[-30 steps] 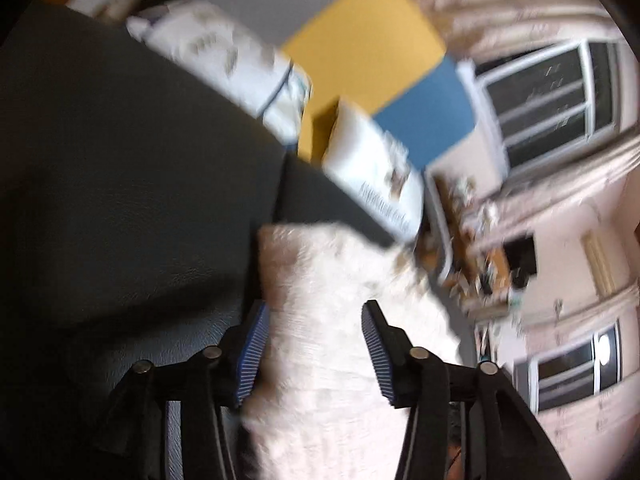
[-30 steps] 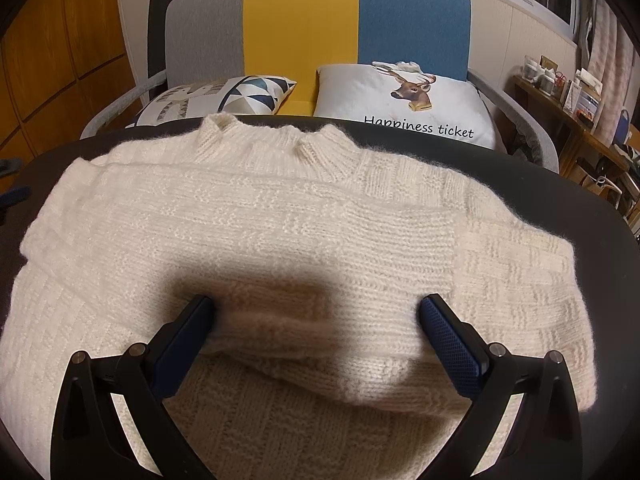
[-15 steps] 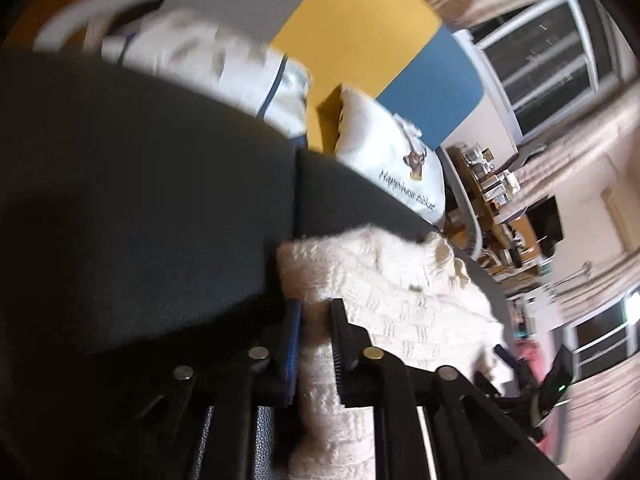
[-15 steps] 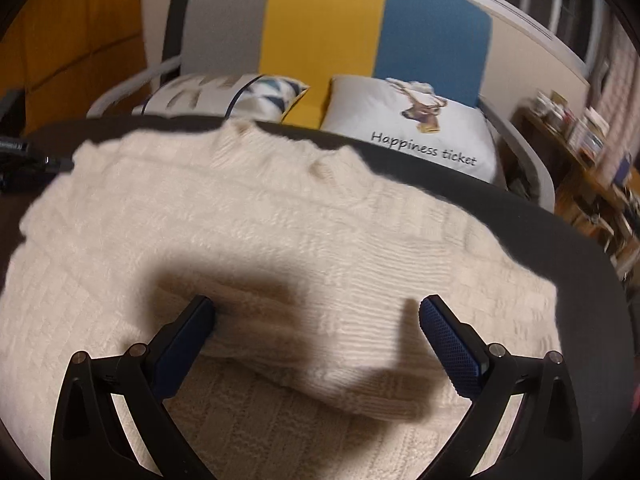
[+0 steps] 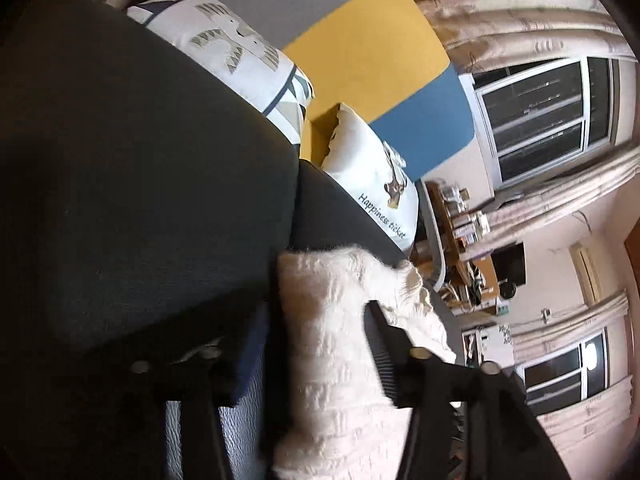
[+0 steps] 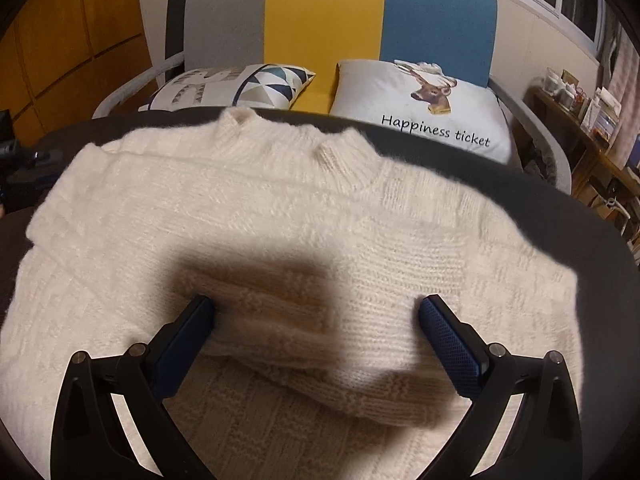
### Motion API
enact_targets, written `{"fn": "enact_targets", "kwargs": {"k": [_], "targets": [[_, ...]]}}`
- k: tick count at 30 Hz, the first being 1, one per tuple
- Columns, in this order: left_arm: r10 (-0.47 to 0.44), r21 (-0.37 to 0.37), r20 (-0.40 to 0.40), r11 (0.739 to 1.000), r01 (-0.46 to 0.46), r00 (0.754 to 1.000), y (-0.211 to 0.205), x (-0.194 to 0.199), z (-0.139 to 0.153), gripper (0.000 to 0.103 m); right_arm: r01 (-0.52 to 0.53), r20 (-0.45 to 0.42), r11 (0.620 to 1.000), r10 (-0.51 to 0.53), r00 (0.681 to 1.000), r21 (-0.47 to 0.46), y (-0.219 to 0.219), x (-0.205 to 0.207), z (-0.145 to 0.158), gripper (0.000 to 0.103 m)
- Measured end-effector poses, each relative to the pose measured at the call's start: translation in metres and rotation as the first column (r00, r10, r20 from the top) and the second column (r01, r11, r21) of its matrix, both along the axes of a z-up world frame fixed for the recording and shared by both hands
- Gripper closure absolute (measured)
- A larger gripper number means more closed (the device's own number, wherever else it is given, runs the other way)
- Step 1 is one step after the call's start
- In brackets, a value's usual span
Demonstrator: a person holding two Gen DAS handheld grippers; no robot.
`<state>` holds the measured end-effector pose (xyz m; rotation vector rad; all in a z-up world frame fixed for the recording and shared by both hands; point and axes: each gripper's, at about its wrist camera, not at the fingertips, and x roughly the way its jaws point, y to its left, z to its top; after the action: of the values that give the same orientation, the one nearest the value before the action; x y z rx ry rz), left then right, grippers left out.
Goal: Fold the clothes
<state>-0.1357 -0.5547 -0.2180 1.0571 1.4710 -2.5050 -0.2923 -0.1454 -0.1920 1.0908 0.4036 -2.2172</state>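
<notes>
Between both grippers' spread jaws, cream sweater (image 6: pixel 280 220), on dark surface (image 5: pixel 140 180)

Dark table surface (image 6: pixel 460 176) in front of a sofa (image 6: pixel 324 8) with backrest panels of grey, yellow and blue. Two cushions on the seat: one with a geometric triangle print (image 6: pixel 240 84), one white with a deer's head and the words "Happiness ticket" (image 6: pixel 424 100). Cluttered wooden shelf (image 6: pixel 580 120) to the right, pale curtains (image 5: pixel 520 20) beside dark window panes (image 5: pixel 540 116), orange-brown wall panels (image 6: pixel 60 40) to the left.
</notes>
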Motion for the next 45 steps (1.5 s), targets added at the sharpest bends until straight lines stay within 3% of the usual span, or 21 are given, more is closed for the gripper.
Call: {"fn": "enact_targets", "kwargs": {"k": [6,11,13,14,17,19,22,28,30,31,32,34,38,40,41,42,43,45], "targets": [[-0.059,0.041,0.028,0.997,0.058,0.998,-0.007,-0.015,-0.007,0.049,-0.139,-0.055,0.990,0.136,0.989,-0.039,-0.023,0.014,0.031,0.000],[-0.093,-0.029,0.074,0.995,0.095,0.993,0.010,-0.024,-0.001,0.054,-0.195,-0.049,0.981,0.195,0.979,0.009,-0.047,0.018,0.028,0.000],[-0.101,-0.124,0.101,0.986,0.114,0.990,0.021,-0.029,0.003,0.091,-0.189,-0.035,0.982,0.190,0.981,0.020,-0.049,0.016,0.021,0.000],[-0.104,-0.180,0.115,0.976,0.124,0.988,0.027,-0.031,0.006,0.091,-0.182,-0.027,0.983,0.183,0.983,0.027,-0.049,0.015,0.017,0.000],[-0.084,-0.318,0.113,0.941,0.116,0.990,0.044,-0.030,0.017,0.094,-0.151,0.004,0.988,0.151,0.989,0.038,-0.046,0.009,0.004,0.000],[-0.060,-0.458,0.081,0.884,0.091,0.995,0.060,-0.022,0.032,0.094,-0.131,0.038,0.991,0.130,0.991,0.038,-0.042,0.003,-0.007,0.000],[-0.051,-0.625,0.088,0.775,0.095,0.995,0.082,-0.015,0.042,0.094,-0.117,0.032,0.993,0.117,0.993,-0.007,-0.035,0.001,-0.016,0.000],[-0.041,-0.509,0.138,0.854,0.106,0.990,0.065,-0.017,0.026,0.089,-0.115,0.010,0.993,0.115,0.993,-0.017,-0.033,0.005,-0.016,0.000],[-0.039,-0.467,0.155,0.878,0.108,0.987,0.060,-0.017,0.021,0.080,-0.113,0.008,0.993,0.113,0.994,-0.019,-0.033,0.006,-0.015,0.000],[-0.037,-0.428,0.159,0.898,0.102,0.987,0.054,-0.017,0.018,0.077,-0.113,0.006,0.993,0.113,0.994,-0.021,-0.032,0.006,-0.015,0.000],[-0.032,-0.327,0.147,0.942,0.079,0.989,0.039,-0.015,0.015,0.076,-0.113,0.005,0.993,0.113,0.994,-0.022,-0.032,0.006,-0.015,0.000],[-0.049,-0.227,0.126,0.971,0.077,0.991,0.025,-0.014,0.009,0.073,-0.113,0.007,0.993,0.114,0.994,-0.025,-0.032,0.006,-0.015,0.000],[-0.065,-0.016,0.071,0.998,0.067,0.995,0.003,-0.018,-0.004,0.066,-0.113,0.005,0.993,0.113,0.994,-0.028,-0.032,0.007,-0.016,0.000],[-0.057,0.039,0.065,0.998,0.055,0.996,0.001,-0.026,-0.010,0.066,-0.113,0.004,0.993,0.113,0.994,-0.029,-0.032,0.008,-0.016,0.000],[-0.052,0.053,0.063,0.997,0.048,0.997,0.001,-0.029,-0.012,0.067,-0.112,0.002,0.993,0.113,0.994,-0.030,-0.032,0.008,-0.016,0.000],[-0.041,0.016,0.065,0.999,0.040,0.997,0.003,-0.030,-0.008,0.073,-0.112,0.001,0.993,0.112,0.994,-0.030,-0.032,0.008,-0.016,0.000],[-0.031,-0.035,0.068,0.999,0.034,0.997,0.007,-0.031,-0.003,0.091,-0.112,0.000,0.993,0.112,0.994,-0.031,-0.032,0.009,-0.016,0.000],[-0.021,-0.242,0.089,0.969,0.042,0.996,0.027,-0.030,0.009,0.092,-0.110,-0.003,0.993,0.110,0.994,-0.032,-0.033,0.010,-0.016,0.000]]}}
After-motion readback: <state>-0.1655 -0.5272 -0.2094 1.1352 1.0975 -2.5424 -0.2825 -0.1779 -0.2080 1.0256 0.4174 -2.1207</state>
